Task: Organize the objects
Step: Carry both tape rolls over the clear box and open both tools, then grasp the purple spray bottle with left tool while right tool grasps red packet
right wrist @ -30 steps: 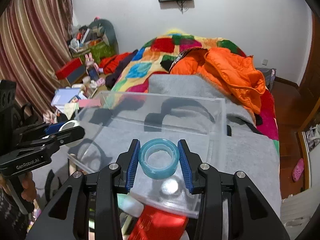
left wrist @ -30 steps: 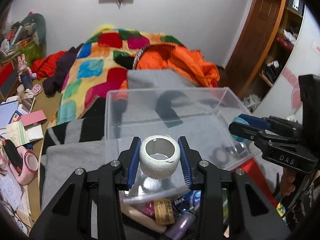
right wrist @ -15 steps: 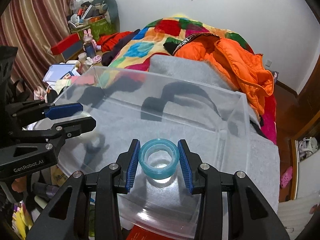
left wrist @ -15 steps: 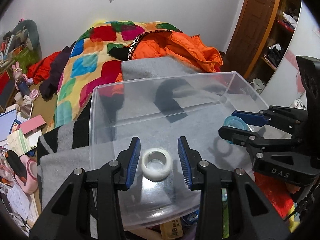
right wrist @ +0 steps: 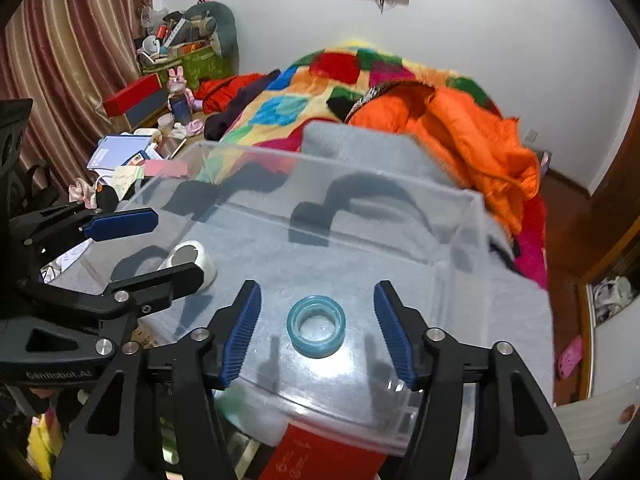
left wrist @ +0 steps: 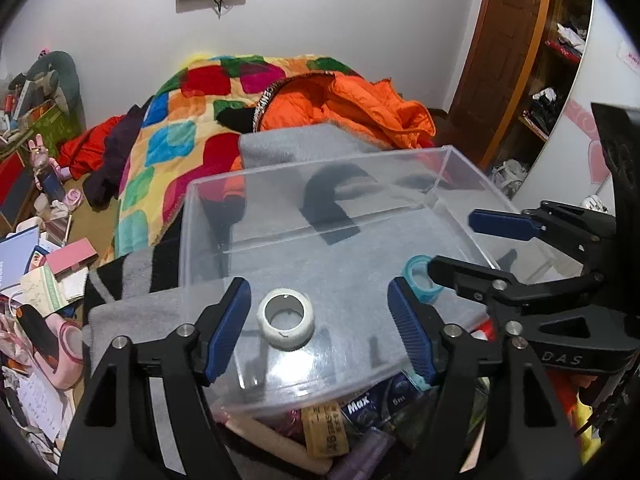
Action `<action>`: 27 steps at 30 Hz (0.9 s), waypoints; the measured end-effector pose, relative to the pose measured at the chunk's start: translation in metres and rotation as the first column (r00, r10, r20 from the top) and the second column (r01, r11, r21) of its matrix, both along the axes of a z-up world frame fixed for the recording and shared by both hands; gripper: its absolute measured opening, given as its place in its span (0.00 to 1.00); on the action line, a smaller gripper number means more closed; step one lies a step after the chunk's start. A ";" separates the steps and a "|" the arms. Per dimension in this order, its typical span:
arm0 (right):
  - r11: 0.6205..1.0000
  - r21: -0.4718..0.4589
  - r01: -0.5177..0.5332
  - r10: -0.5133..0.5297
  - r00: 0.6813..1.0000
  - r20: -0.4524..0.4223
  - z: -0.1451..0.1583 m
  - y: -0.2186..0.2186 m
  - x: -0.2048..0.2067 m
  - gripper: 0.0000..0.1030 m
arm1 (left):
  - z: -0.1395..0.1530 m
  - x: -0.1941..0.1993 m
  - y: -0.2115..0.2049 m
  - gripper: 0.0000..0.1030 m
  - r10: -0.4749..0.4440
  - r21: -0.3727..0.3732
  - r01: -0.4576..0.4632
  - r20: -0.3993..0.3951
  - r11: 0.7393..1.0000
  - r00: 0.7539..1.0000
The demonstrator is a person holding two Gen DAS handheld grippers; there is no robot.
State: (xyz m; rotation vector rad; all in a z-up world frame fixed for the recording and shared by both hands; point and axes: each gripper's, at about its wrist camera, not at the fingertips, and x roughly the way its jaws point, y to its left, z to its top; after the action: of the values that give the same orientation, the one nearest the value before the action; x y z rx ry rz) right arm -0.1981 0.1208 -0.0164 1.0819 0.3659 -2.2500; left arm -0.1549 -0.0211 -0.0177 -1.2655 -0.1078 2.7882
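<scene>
Left gripper [left wrist: 320,328] and right gripper [right wrist: 318,328] spread wide, holding nothing.
White tape [left wrist: 285,318] and blue tape [right wrist: 316,326] lie loose in the bin [left wrist: 320,168], low center; blanket [left wrist: 172,136] behind.

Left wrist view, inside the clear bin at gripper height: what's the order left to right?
Left gripper's left finger → white tape roll → left gripper's right finger → blue tape roll → right gripper, all over the clear bin.

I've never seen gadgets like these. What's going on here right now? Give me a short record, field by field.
Setting: cluttered bedroom
Container: clear plastic bin resting on a gray blanket
In bin: white tape roll and blue tape roll, lying flat, apart
Left gripper: open, astride the white roll, not touching it
Right gripper: open, astride the blue roll, not touching it
</scene>
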 end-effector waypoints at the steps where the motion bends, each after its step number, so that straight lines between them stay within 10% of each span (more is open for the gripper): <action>1: 1.000 -0.005 0.001 -0.001 1.000 -0.006 0.003 0.002 0.003 0.61 | 0.004 0.004 -0.001 0.72 0.005 -0.006 -0.005 -0.010 1.000 1.000; 14: 0.993 -0.077 0.085 -0.091 0.992 -0.089 0.027 0.055 0.050 0.78 | 0.022 0.072 -0.001 0.90 0.038 -0.076 -0.047 -0.116 0.996 0.993; 27: 0.993 -0.068 0.098 -0.095 0.995 0.037 -0.022 0.067 0.075 0.78 | -0.031 0.112 0.008 0.90 -0.008 -0.155 0.001 -0.041 0.988 0.999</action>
State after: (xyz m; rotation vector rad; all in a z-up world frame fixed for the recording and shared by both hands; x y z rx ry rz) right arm -0.1232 0.1876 -0.0386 1.1210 0.2243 -2.3082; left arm -0.0431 -0.0135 -0.0483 -1.2347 0.1165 2.8658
